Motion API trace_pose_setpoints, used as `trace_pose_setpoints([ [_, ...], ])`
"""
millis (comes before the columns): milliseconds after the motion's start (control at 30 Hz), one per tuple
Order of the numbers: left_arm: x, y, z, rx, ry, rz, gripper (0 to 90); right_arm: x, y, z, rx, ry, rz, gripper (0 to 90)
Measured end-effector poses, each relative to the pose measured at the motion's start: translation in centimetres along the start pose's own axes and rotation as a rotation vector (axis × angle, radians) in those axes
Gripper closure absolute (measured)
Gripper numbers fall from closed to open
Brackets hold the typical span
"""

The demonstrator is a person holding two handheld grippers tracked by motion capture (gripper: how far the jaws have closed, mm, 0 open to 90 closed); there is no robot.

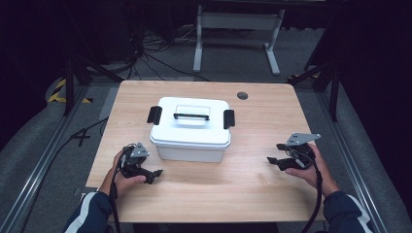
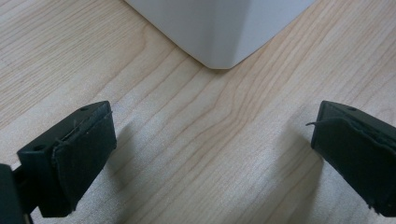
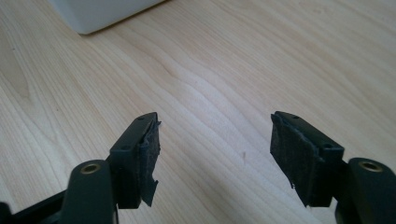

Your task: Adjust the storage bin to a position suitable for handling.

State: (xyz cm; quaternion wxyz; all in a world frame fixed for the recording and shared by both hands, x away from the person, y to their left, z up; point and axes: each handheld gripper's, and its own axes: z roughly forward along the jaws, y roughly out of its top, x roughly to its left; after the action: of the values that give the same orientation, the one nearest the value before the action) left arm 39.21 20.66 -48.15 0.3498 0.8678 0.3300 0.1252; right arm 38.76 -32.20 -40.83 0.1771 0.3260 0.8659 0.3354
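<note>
Step in hand: approach, judged from how things lie; box not yet touched, lid on, both side clips apparently down.
Box (image 1: pixel 190 128): white plastic, lidded, near the middle of the table (image 1: pixel 252 184), a little to the left; black handle (image 1: pixel 191 116) flat on the lid; black clip on the left end (image 1: pixel 154 115), another on the right end (image 1: pixel 229 119).
Left gripper (image 1: pixel 154 175): low over the wood, just in front of the box's near left corner, apart from it; jaws spread wide, nothing between them; pads (image 2: pixel 88 154) bare in the left gripper view, box corner (image 2: pixel 219 32) straight ahead.
Right gripper (image 1: pixel 274 153): well apart from the box, off its right side, raised above the table; jaws parted at a middling gap, empty; pads (image 3: pixel 149 154) clear of everything in the right gripper view, box corner (image 3: pixel 100 14) far off at upper left.
Next move, likely: each gripper to its own end clip, jaws kept wide enough to catch the clip's lower edge, then a lift outward.
Calls for: right hand brought in and turned toward the right clip; left hand raised from table level to clip height.
Risk: box sliding on smooth wood if one clip gets pulled alone.
</note>
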Motion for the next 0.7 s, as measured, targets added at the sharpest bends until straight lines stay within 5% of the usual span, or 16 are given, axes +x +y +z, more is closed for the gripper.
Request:
trace_pose_setpoints([
  [333,0.0,0.0,0.0,0.002,-0.002,-0.002,0.5,0.7,5.8,-2.2,0.007,0.029,-0.118,38.9],
  [700,0.0,0.0,-0.1,0.003,0.002,0.004,0.5,0.8,10.8,-3.8,-0.023,0.043,-0.173,41.2],
])
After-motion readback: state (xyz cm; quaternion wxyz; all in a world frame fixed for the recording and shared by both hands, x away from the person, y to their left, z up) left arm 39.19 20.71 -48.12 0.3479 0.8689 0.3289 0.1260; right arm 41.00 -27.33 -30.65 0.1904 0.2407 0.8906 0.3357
